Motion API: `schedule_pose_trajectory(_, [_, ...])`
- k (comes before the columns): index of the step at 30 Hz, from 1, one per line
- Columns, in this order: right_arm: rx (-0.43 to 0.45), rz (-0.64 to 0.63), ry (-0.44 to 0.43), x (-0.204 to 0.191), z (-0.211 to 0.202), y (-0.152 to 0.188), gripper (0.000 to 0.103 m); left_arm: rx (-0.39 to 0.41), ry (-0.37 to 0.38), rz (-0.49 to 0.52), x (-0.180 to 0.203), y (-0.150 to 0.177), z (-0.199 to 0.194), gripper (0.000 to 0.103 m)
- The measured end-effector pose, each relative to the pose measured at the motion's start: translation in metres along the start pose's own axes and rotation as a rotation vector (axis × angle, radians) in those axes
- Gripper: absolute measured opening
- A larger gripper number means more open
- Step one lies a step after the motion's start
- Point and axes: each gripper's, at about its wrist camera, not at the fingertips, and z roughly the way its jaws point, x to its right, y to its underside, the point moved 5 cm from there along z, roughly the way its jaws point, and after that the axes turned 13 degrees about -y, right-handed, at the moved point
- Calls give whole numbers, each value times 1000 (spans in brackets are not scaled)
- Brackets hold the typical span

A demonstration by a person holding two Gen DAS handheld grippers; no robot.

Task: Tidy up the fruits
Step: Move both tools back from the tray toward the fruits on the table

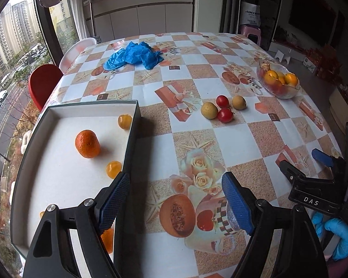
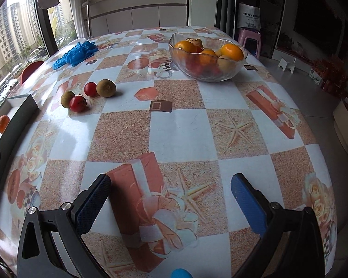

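Loose fruit awaiting sorting: two red tomatoes (image 2: 90,89) and two brown-green round fruits (image 2: 106,88) lie clustered mid-bench, between the white-lined tray (image 1: 134,115) at the bench's left edge and the glass bowl (image 2: 206,74) of oranges near its far right corner. The tray already carries a mandarin (image 1: 87,143) and small yellow fruits (image 1: 113,169). Risks, as judged: round fruit touching one another may roll when one is nudged, possibly toward the bench edge; a firm squeeze could split a tomato; the tray's raised wall may catch a low approach. The left gripper (image 1: 176,199) hovers over the bench's near edge beside the tray, jaws released and wide, holding nothing. The right gripper (image 2: 171,199) likewise stands spread and empty above bare cloth.
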Motion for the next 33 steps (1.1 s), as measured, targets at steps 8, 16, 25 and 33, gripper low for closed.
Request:
schedule_pose_trajectory(8, [4, -4, -1, -1, 0, 1, 102, 37, 3, 0, 16, -49, 11, 83])
schedule_pose_trajectory(16, [5, -3, -1, -1, -1, 2, 102, 26, 43, 13, 52, -79, 45, 62])
schedule_pose_trajectory(25, [5, -3, -1, -1, -1, 2, 103, -36, 93, -91, 67, -112, 86, 49])
schedule_pose_trajectory(33, [5, -3, -1, -1, -1, 2, 103, -100, 82, -59, 74, -116, 119, 49])
